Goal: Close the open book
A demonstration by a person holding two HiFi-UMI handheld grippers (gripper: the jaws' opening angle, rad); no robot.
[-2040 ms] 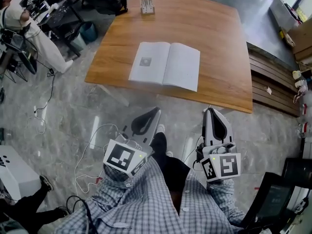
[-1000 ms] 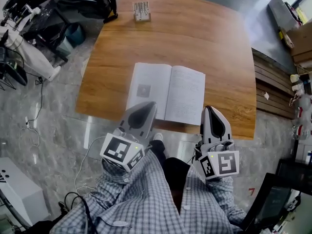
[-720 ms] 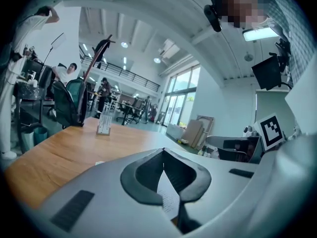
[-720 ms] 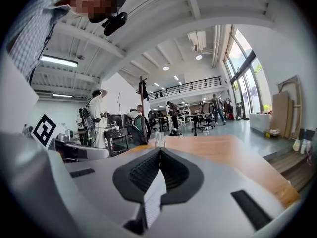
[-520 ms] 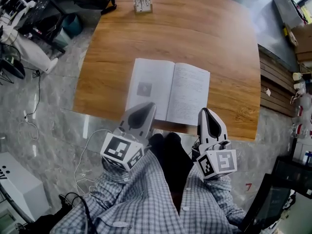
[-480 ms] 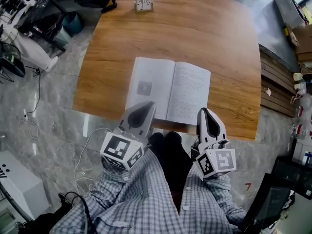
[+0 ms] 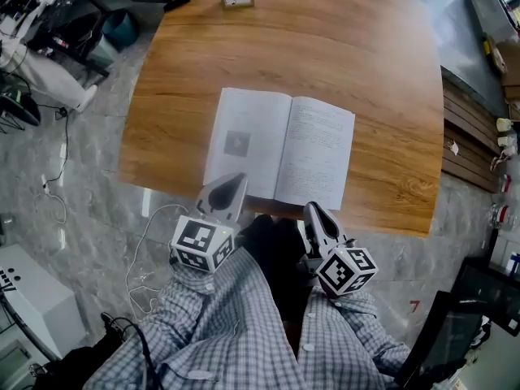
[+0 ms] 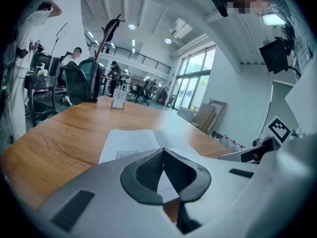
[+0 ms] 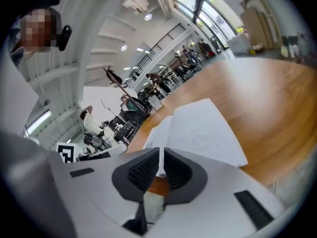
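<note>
Lying open and flat on the bench (image 7: 357,63), near its front edge, the open book (image 7: 280,149) had its spine running away from the person, leaning a little rightward at the far end, so that one page fell to each side. The left tool (image 7: 231,184), its jaws pressed together on nothing, pointed at the near edge of the left page, and its tip seemed to overlap that edge in the head view. The right tool (image 7: 314,211), likewise pressed together and empty, sat just short of the bench edge, below the near corner of the right page. Both pointed forward and somewhat down, with the book straight ahead of each. Closing, as I judged it, meant swinging one page across the spine onto the other, and the left tool was the nearer to its page. Whether it touched the paper could not be told.
</note>
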